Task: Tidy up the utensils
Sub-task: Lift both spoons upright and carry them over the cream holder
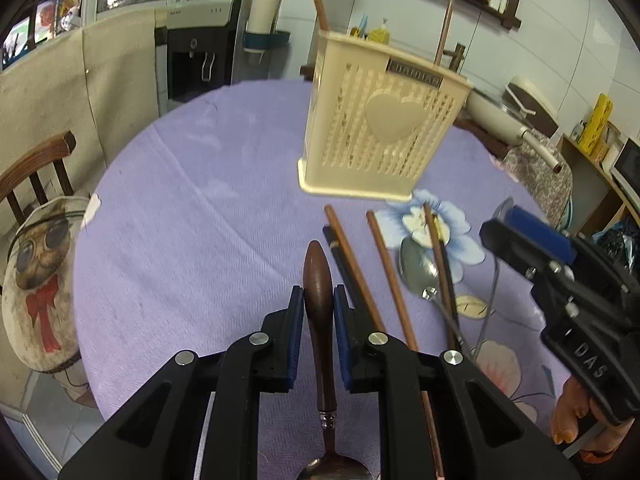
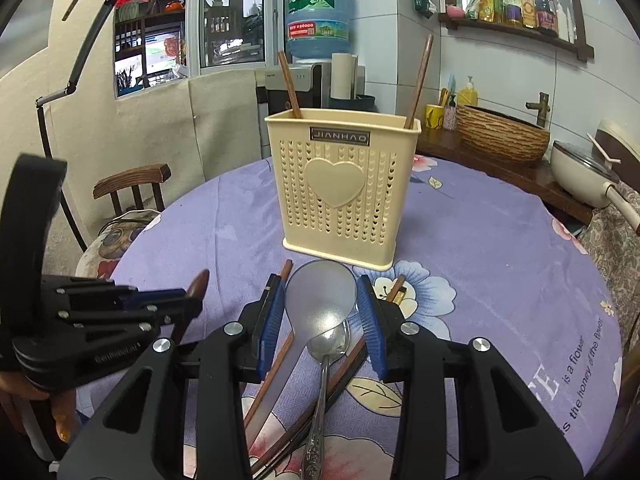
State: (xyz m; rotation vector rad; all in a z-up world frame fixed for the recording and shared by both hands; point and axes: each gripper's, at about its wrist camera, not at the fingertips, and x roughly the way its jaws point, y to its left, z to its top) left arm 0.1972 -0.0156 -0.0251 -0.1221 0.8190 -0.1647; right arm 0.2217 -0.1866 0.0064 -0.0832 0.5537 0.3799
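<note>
A cream perforated utensil holder (image 1: 380, 120) (image 2: 340, 184) stands on the purple floral tablecloth (image 1: 192, 216), with two brown chopsticks (image 2: 289, 84) upright in it. My left gripper (image 1: 318, 300) (image 2: 192, 294) is shut on a dark wooden-handled spoon (image 1: 318, 280), handle forward and bowl toward the camera. My right gripper (image 2: 322, 304) (image 1: 504, 224) is shut on a large flat metal spoon (image 2: 320, 288) by its round head, raised above the table. On the cloth below lie a small metal spoon (image 2: 330, 340) (image 1: 416, 268) and several chopsticks (image 1: 390, 280).
A wooden chair with a dog-print cushion (image 1: 40, 264) stands at the table's left edge. A water dispenser (image 2: 318, 20) is behind the holder. A pan (image 2: 584, 176) and a woven basket (image 2: 502, 136) sit on the counter at the right. A person's hand (image 1: 576, 420) holds the right gripper.
</note>
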